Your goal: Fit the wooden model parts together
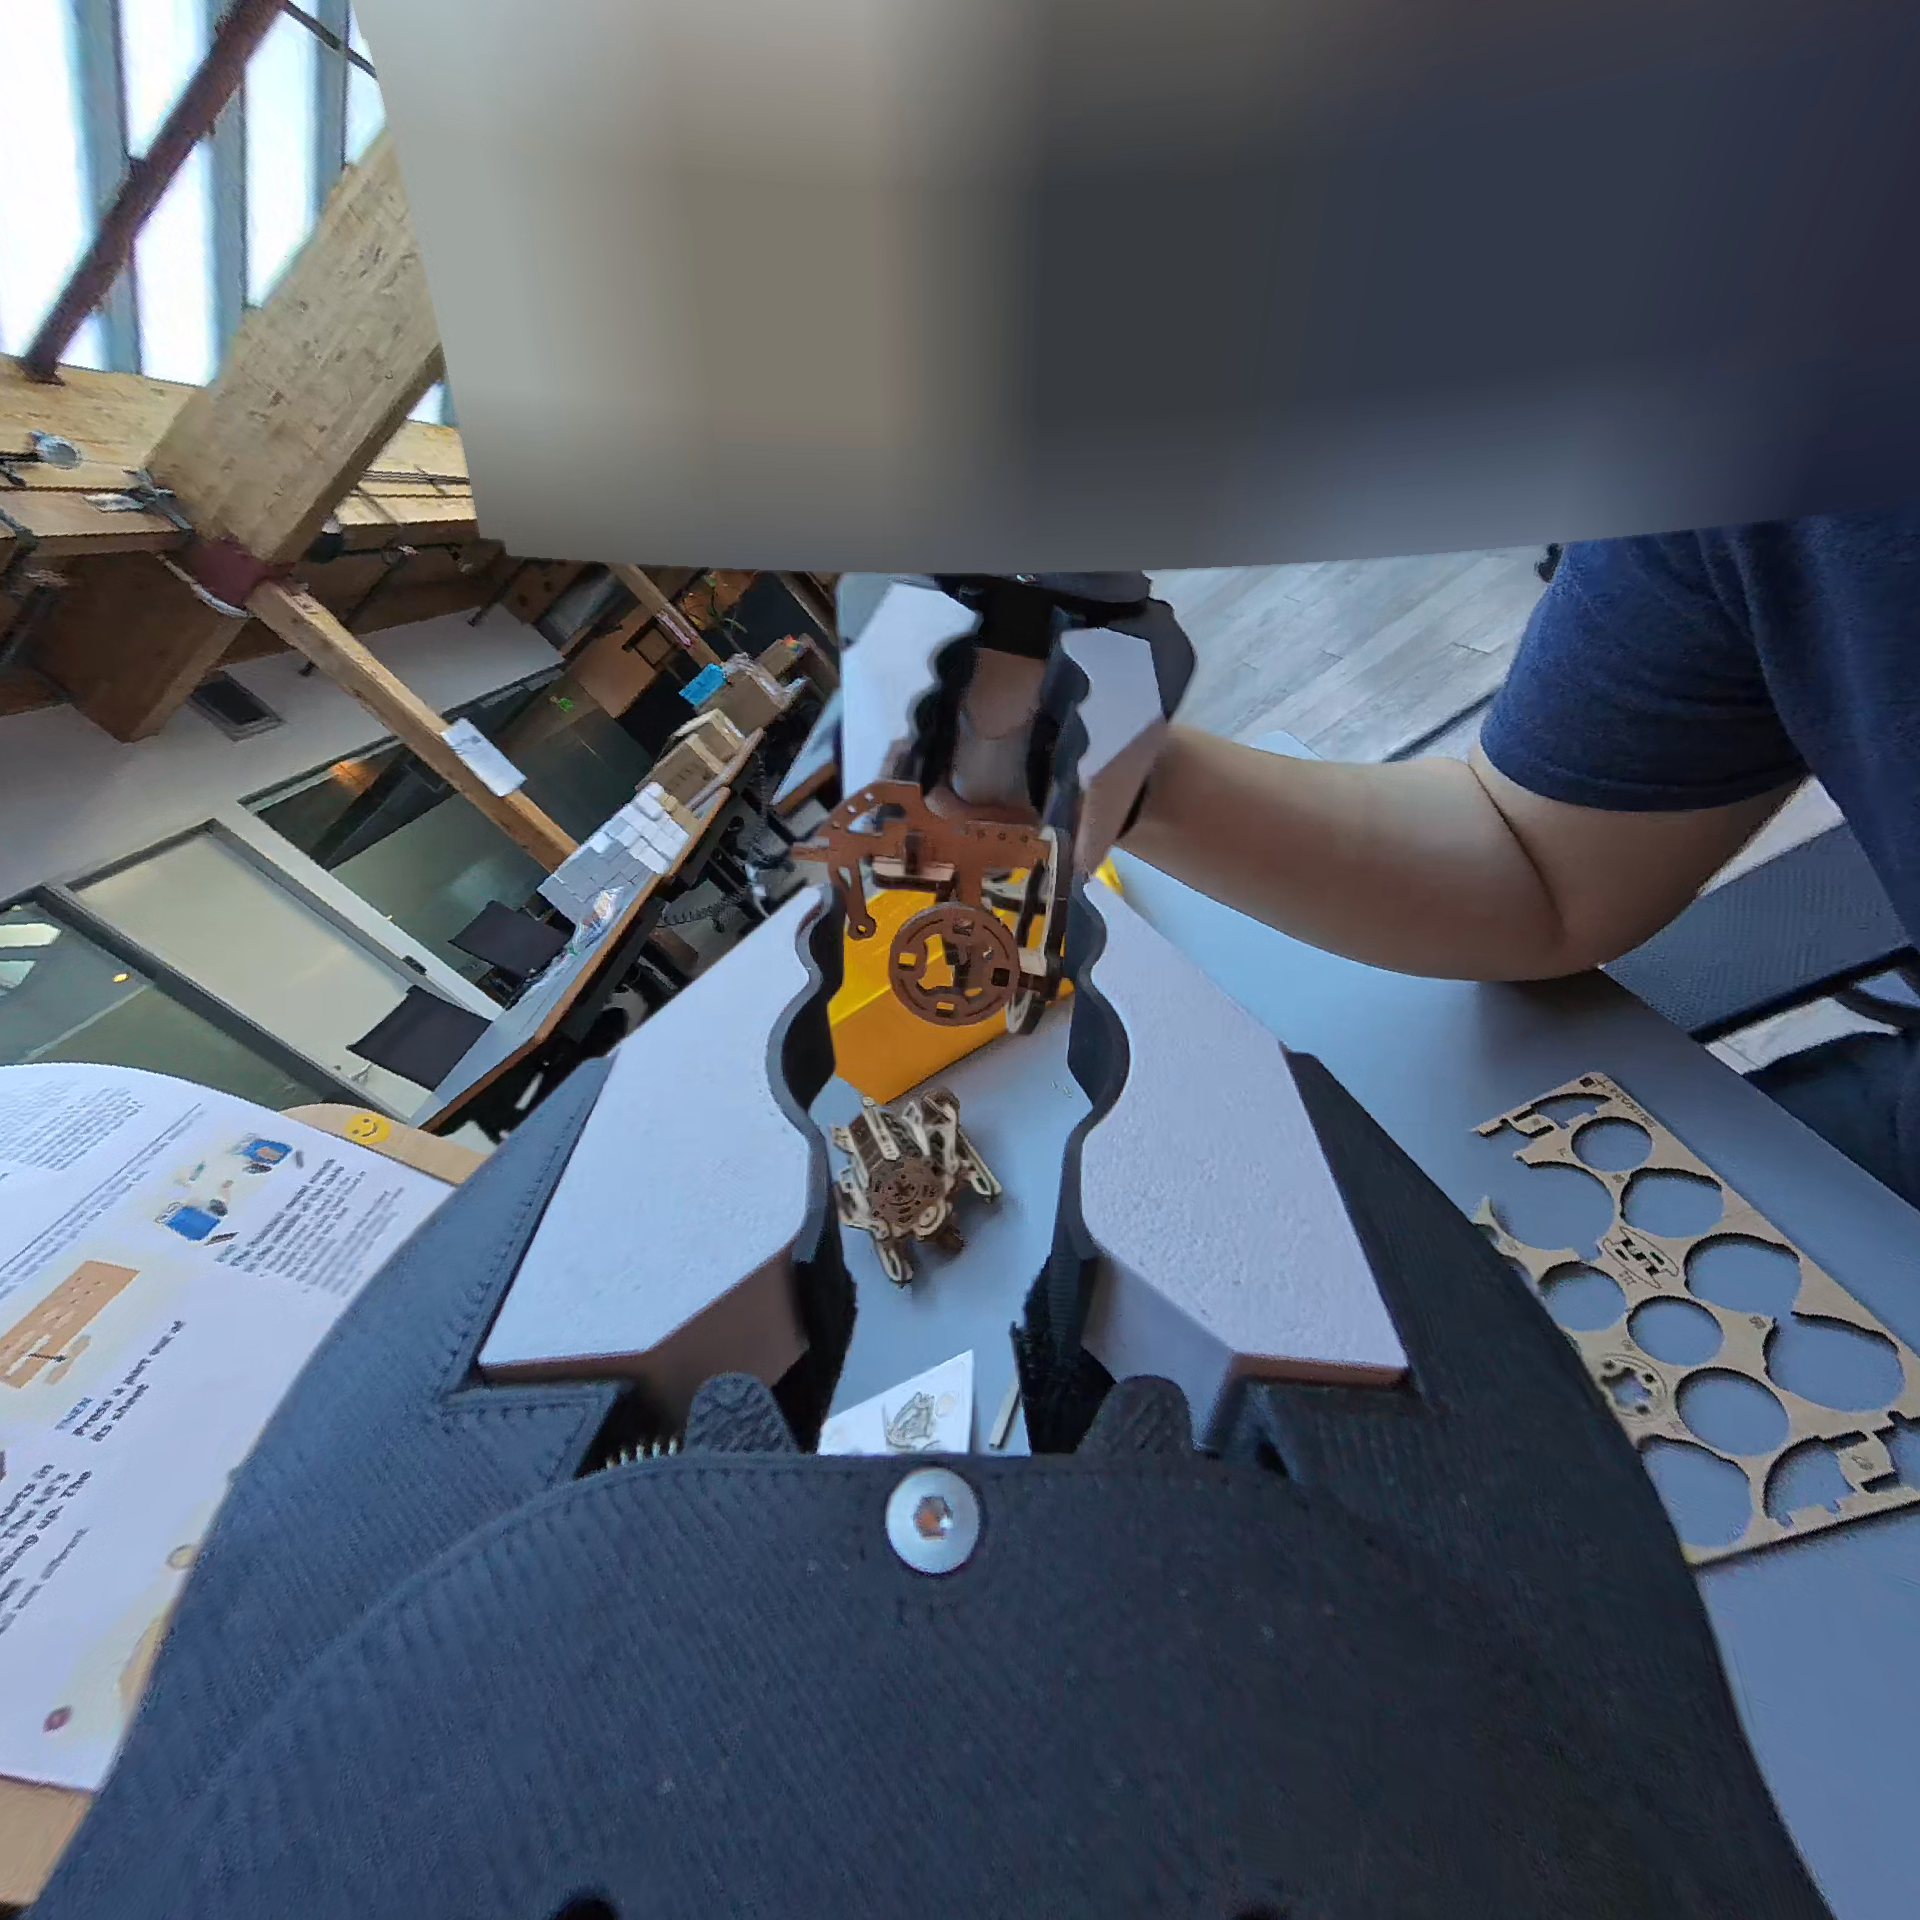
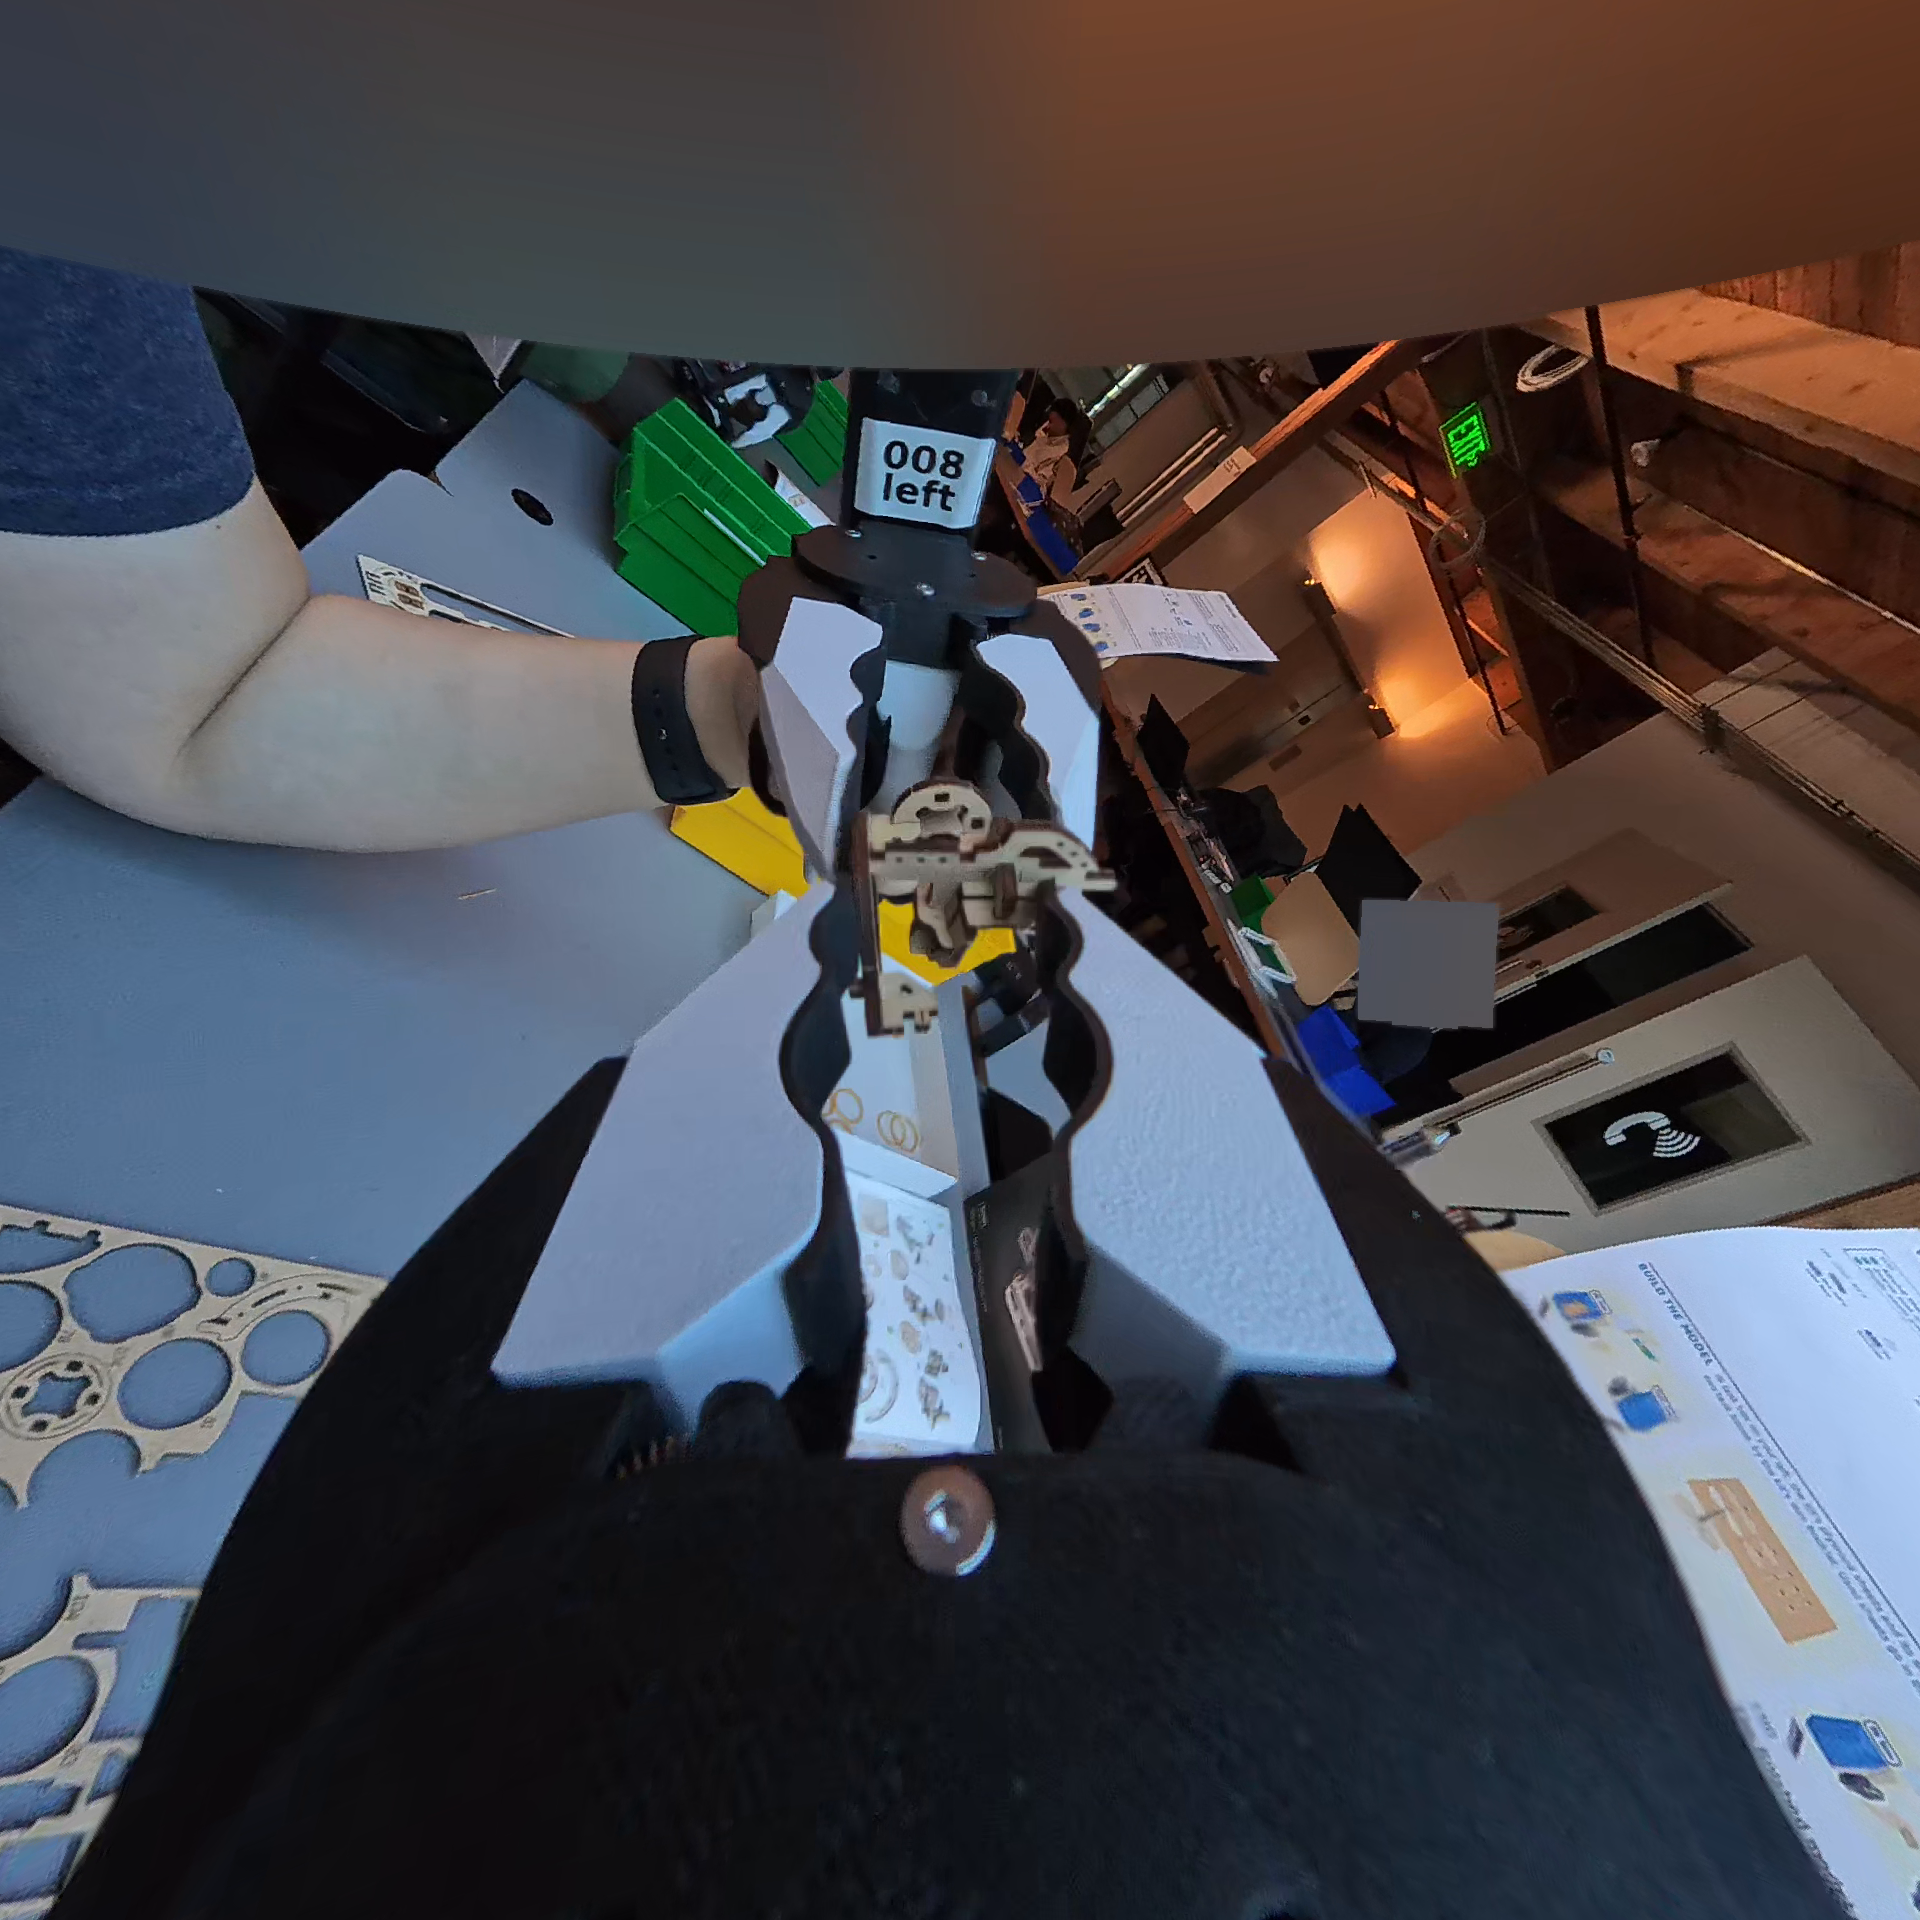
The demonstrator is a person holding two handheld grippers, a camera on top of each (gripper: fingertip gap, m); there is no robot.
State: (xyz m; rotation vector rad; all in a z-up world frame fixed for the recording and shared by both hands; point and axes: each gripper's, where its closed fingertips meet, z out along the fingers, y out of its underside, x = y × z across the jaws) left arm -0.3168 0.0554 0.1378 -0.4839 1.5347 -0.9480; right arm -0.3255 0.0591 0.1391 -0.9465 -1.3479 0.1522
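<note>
A brown wooden model with a spoked wheel [image 1: 954,961] hangs above the grey table [image 1: 1455,1049], held between both grippers. My left gripper [image 1: 951,909] has its jaws closed across the model's width. My right gripper [image 1: 1003,790] comes from the far side and grips the model's top. In the right wrist view the model [image 2: 966,862] sits at my right gripper's [image 2: 951,925] tips, with the left gripper [image 2: 956,821] facing it. A second, smaller pale wooden assembly [image 1: 909,1184] lies on the table below.
A yellow box [image 1: 883,1018] stands under the model. A punched-out plywood sheet [image 1: 1704,1320] lies on the right, and shows in the right wrist view [image 2: 135,1371]. An open instruction booklet [image 1: 156,1351] lies on the left. Green bins [image 2: 696,509] stand far off. A person's forearm [image 1: 1351,862] rests close by. The tips of both grippers are at nearly the same place.
</note>
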